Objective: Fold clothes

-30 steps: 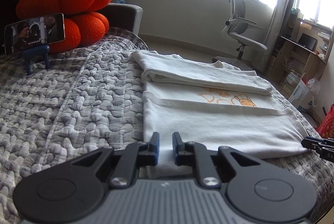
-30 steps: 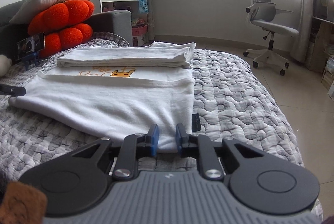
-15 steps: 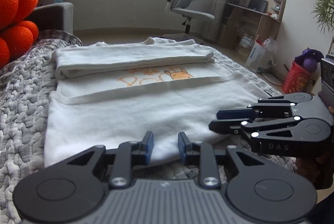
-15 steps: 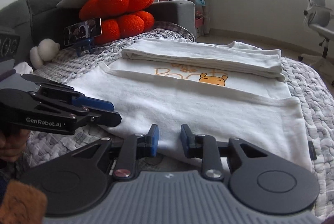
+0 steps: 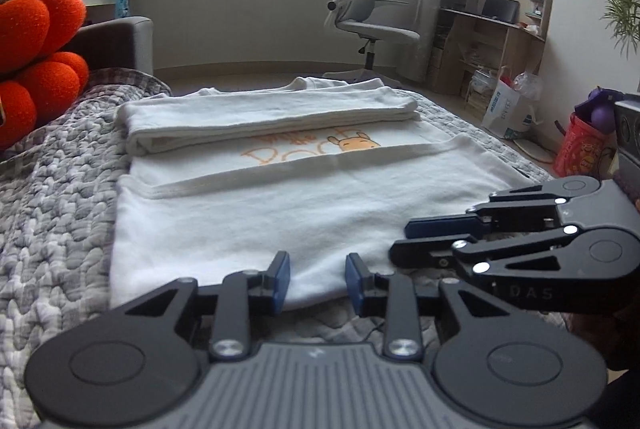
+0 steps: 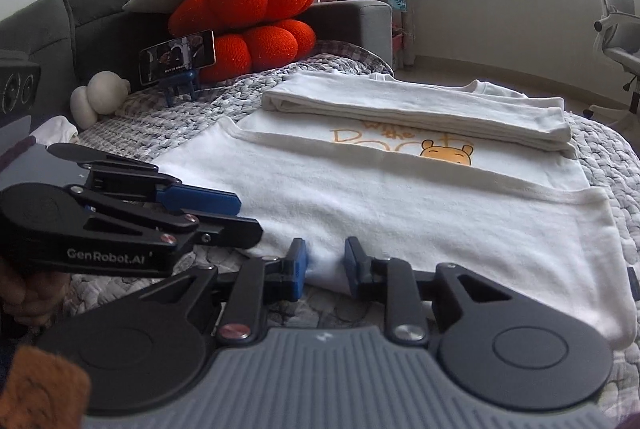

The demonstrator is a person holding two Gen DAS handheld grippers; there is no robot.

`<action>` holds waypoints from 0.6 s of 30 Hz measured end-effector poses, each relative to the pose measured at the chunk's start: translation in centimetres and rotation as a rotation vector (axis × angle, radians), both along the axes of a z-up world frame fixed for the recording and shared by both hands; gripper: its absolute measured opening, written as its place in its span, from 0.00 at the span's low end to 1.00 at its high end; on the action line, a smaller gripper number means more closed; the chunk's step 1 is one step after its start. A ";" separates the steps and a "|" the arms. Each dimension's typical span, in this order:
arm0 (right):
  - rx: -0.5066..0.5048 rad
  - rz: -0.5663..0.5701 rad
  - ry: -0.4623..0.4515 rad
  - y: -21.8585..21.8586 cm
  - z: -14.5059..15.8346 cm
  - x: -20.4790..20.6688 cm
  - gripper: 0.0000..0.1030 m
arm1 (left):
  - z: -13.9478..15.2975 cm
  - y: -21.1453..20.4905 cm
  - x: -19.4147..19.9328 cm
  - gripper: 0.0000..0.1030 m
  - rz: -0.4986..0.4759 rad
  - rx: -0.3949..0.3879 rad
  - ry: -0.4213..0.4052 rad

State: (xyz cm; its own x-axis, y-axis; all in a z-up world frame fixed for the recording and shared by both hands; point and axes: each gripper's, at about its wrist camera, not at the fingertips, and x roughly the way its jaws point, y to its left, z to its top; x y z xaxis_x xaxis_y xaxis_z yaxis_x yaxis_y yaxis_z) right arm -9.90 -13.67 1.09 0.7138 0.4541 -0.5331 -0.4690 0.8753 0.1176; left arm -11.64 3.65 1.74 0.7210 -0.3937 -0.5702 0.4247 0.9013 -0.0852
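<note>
Hovering side by side at the near hem of a white T-shirt (image 5: 280,221), both claws are low over the bed. The left claw (image 5: 318,279) is opening, its blue pads apart with the shirt's edge lying just ahead of them and not pinched. The right claw (image 6: 325,265) is closing a little, yet a gap remains and the hem sits in front of it, not clamped.

The T-shirt is spread flat across the bed (image 5: 52,229), and the folding looks partly done. Its near half has been laid over so a seamed edge runs across the middle, cutting off an orange cartoon print (image 6: 448,153). Beyond that, the far side is turned in as a long narrow band (image 5: 272,119). What seems left is at least one more fold, probably lifting this near edge toward the far band, then squaring the bundle.

A grey quilted cover dresses the bed. Farther back, orange round cushions (image 6: 256,17) are stacked against a dark grey headboard with a pale pillow on top, and a phone on a blue stand (image 6: 178,57) sits beside them. A grey office chair (image 5: 364,17), a wooden desk with shelves, and bright curtained windows close off the room.
</note>
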 end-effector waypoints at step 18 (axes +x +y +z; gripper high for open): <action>0.089 -0.099 -0.014 -6.1 -0.3 -1.5 0.23 | -0.8 6.1 -1.7 0.03 0.109 -0.122 0.012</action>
